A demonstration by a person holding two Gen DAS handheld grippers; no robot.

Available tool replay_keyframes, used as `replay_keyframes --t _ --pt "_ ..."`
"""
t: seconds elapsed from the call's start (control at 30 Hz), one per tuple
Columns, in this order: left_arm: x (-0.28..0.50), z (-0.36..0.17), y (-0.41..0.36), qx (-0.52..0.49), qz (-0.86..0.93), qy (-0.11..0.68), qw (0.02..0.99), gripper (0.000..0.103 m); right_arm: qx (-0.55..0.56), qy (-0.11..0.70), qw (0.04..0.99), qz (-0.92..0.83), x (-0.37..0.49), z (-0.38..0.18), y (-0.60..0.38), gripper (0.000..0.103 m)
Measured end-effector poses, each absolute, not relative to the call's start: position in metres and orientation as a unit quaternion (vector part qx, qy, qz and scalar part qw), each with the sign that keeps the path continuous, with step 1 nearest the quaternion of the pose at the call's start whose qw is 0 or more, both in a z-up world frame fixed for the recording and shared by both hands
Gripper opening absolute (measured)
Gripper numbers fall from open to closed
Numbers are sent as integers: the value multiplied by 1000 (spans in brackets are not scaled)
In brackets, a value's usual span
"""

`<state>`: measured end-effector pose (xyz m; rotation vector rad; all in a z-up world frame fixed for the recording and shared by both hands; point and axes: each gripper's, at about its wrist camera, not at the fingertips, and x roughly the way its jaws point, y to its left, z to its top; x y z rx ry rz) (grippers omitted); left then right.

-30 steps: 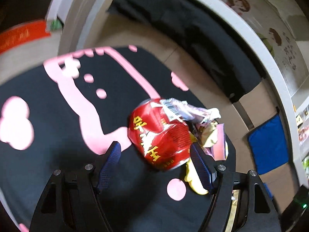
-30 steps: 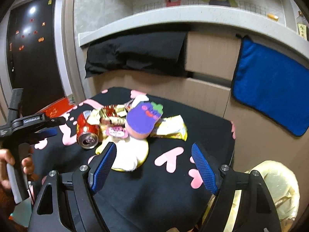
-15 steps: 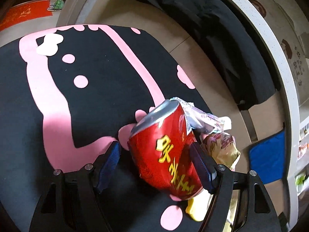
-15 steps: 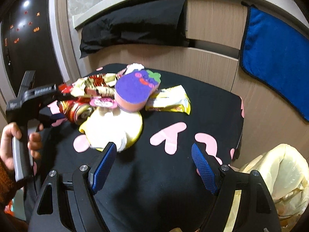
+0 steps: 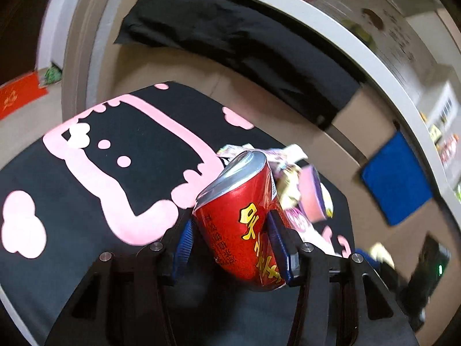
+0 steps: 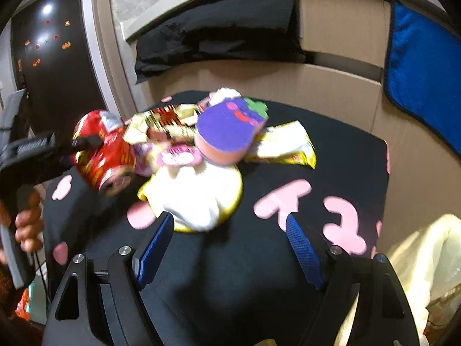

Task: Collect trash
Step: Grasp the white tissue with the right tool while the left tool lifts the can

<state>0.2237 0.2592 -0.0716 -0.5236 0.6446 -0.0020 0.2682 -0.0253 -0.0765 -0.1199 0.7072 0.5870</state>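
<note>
The left gripper (image 5: 230,243) pinches the red can (image 5: 245,219), both blue pads pressed into its dented sides, and the can rides tilted above the table's (image 5: 86,201) black-and-pink cloth near the left edge. The right gripper (image 6: 230,246) hangs spread wide, nothing between its fingers, over the front of the table. Just beyond it the wrapper pile (image 6: 201,155) sits mid-table, and a pale trash bag (image 6: 426,265) stands off the right edge.
</note>
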Motion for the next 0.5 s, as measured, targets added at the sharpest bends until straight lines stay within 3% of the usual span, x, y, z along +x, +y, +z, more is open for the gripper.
replay_keyframes --t 0.17,0.3,0.4,0.5 --pt "208 -65 257 -245 -18 315 917 50 -74 332 893 294 274 -71 -5 76" --pt "207 -65 251 -231 -15 314 921 50 -96 348 882 305 288 -77 17 53" --pt "207 -67 249 -225 -17 319 920 50 -113 367 870 309 298 -88 29 45" --pt "208 -69 244 -216 -20 323 921 50 -110 387 855 329 301 -93 32 23"
